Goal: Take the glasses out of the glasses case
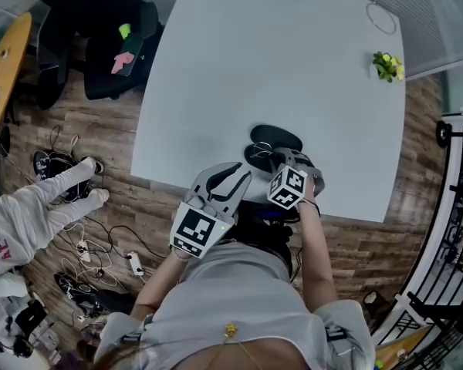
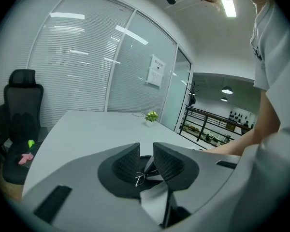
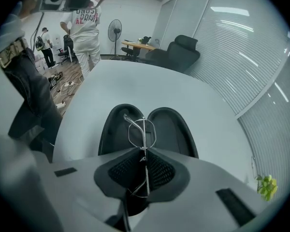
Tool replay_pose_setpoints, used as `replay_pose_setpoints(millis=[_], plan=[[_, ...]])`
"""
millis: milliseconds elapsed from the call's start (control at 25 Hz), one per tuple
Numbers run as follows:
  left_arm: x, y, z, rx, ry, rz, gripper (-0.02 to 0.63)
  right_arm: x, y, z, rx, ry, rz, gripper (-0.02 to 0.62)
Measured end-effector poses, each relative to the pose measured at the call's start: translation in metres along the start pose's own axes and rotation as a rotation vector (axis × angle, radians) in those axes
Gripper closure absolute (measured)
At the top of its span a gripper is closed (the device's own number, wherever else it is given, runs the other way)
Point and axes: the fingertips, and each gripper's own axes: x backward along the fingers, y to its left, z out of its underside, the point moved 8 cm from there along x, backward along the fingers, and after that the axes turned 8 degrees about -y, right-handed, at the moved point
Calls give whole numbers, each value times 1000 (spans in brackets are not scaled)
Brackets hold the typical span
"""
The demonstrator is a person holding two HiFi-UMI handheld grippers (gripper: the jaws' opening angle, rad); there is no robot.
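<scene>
Just ahead of the right hand-held gripper, blocked low by the open glasses case; no room between its jaws, filled by the glasses. Farther ahead, wide open table, only a small plant far off right. Ahead of the left hand-held gripper, same open table.
</scene>
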Motion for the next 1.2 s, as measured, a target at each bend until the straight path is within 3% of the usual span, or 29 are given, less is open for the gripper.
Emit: replay_pose_setpoints(millis=[440, 840, 1200], plan=[[4, 6, -1, -9, -4, -21, 504, 9, -4, -1, 29, 1, 8, 552], [2, 0, 5, -15, 0, -6, 505, 55, -17, -17, -3, -47, 93, 554], [-3, -4, 7, -29, -1, 5, 505, 109, -31, -44, 35, -114, 153, 554]])
